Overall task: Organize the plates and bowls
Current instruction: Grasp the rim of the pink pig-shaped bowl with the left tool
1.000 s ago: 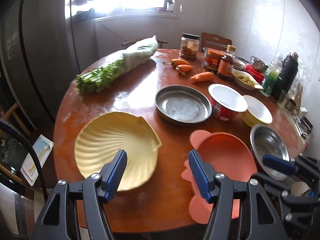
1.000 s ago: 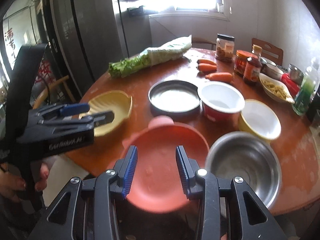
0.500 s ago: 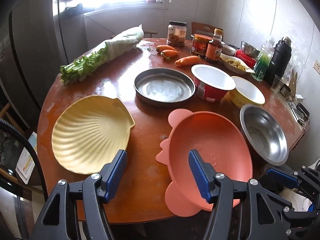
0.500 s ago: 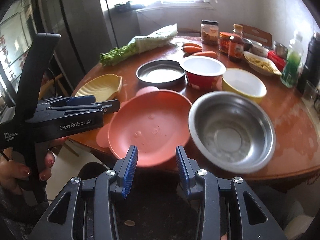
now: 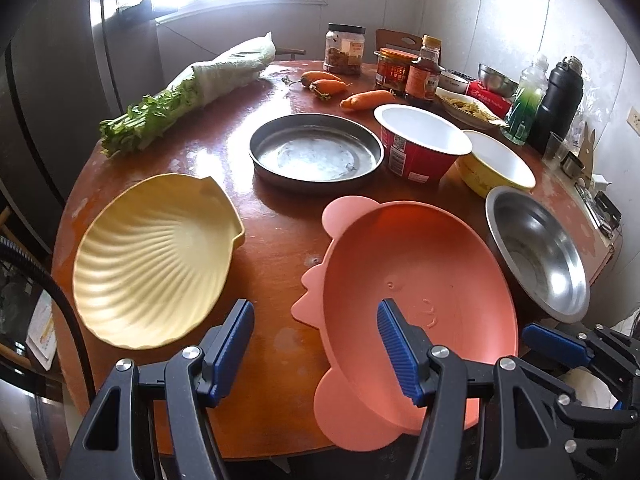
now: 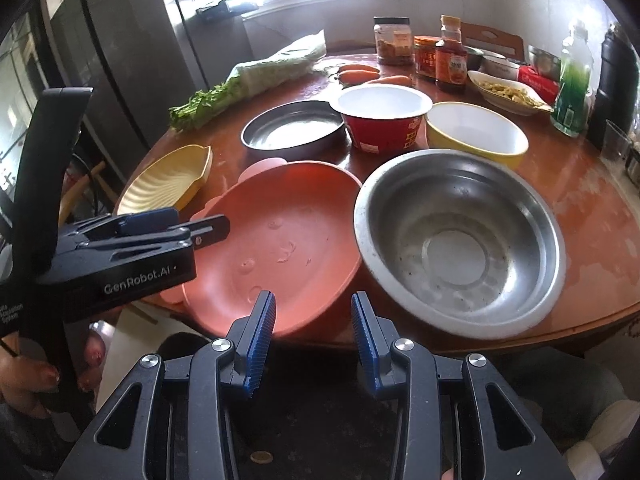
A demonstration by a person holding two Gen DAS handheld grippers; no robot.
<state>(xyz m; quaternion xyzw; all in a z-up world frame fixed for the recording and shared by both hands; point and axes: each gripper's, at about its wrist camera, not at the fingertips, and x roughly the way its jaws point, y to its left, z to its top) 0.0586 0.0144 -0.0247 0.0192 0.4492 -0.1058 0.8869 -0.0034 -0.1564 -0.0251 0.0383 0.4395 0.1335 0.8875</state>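
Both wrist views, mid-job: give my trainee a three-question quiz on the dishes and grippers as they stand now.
1. True or false: the right gripper is holding the pink plate.
2. Which dish lies directly beside the pink plate on the right-gripper side? A) steel bowl B) yellow shell plate C) red cup bowl
3. Fill in: the flat round metal pan holds ____ inside it.

Key:
1. False. Its jaws stand open short of the rim, nothing between them; the left gripper is open too.
2. A. The shell plate lies on the other side.
3. Nothing; the pan is empty.
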